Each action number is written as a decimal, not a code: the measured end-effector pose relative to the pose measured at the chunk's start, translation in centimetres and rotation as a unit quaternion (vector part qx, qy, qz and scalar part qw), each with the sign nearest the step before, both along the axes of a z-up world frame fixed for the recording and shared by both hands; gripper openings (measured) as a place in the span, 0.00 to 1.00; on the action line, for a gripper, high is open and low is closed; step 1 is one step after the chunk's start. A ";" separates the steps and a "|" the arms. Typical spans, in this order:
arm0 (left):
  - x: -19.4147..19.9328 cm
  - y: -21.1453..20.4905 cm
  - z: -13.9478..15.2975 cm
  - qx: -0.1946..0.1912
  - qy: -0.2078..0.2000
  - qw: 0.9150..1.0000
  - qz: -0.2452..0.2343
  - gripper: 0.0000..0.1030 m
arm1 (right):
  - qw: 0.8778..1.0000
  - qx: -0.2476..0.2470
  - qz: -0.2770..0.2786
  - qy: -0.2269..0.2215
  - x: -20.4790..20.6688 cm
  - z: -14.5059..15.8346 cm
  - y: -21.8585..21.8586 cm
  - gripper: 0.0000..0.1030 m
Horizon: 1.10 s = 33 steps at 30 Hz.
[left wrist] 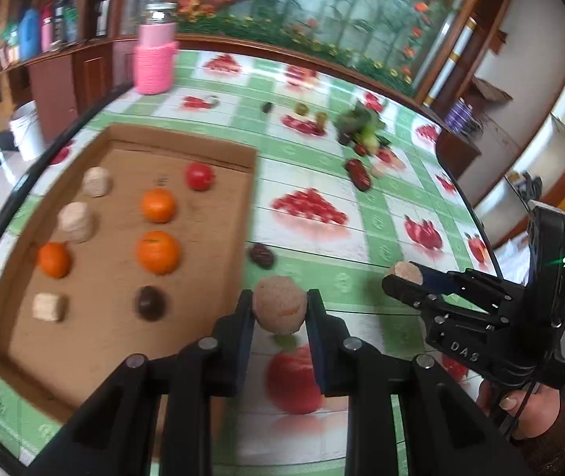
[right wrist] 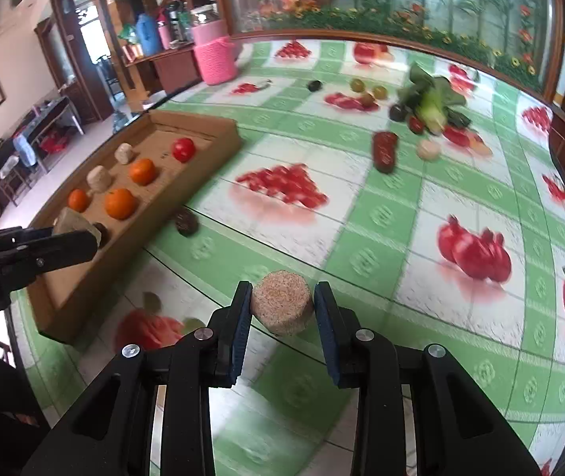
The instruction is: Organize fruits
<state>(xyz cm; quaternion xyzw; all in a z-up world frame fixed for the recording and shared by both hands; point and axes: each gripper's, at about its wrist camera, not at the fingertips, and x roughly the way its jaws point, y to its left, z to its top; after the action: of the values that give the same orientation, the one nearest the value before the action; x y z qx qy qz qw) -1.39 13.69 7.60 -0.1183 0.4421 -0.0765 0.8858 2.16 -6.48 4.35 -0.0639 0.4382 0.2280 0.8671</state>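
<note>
Mid-carry: left tool (left wrist: 279,309) and right tool (right wrist: 281,305) each clenched on a tan puck, next setting both into the cardboard tray (left wrist: 131,135).

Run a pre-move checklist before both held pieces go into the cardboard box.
1. Left gripper jaws shut on its tan puck: ok.
2. Right gripper jaws shut on its own tan puck: ok.
3. Free floor in the cardboard box near the tan pieces: ok, bare space shows around them.
4. The two grippers apart from each other: ok, a gap shows in both wrist views.
5. Dark fruit on the tablecloth beside the box wall, close to the path: cannot tell whether it will be cleared.
6. Grip depth on each puck: cannot tell, the pads hide the contact.
</note>
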 end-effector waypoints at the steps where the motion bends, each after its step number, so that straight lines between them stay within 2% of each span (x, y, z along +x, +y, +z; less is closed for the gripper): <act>1: -0.2 0.8 0.1 0.001 -0.001 1.000 0.009 0.27 | 1.000 0.001 0.006 -0.003 0.0 0.3 0.7 0.30; 10: -2.4 8.0 -0.3 0.018 0.006 0.996 0.089 0.27 | 0.998 0.016 0.063 -0.017 0.9 2.3 6.7 0.30; 16: -3.3 11.1 -1.7 0.024 0.021 0.992 0.119 0.27 | 0.994 0.022 0.107 -0.012 1.0 2.6 11.0 0.30; 23: -3.3 12.0 -3.1 0.020 0.038 0.991 0.125 0.27 | 0.988 0.001 0.156 -0.009 0.3 1.4 15.2 0.30; 33: -2.2 11.3 -4.1 0.009 0.050 0.993 0.109 0.27 | 0.991 -0.027 0.134 -0.002 4.3 0.0 16.7 0.30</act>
<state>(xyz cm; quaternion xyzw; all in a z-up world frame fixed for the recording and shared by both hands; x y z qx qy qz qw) -3.61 24.97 3.52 -0.1619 0.4712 0.0307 0.8665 6.44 10.27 4.32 -0.1457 0.4294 0.3303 0.8278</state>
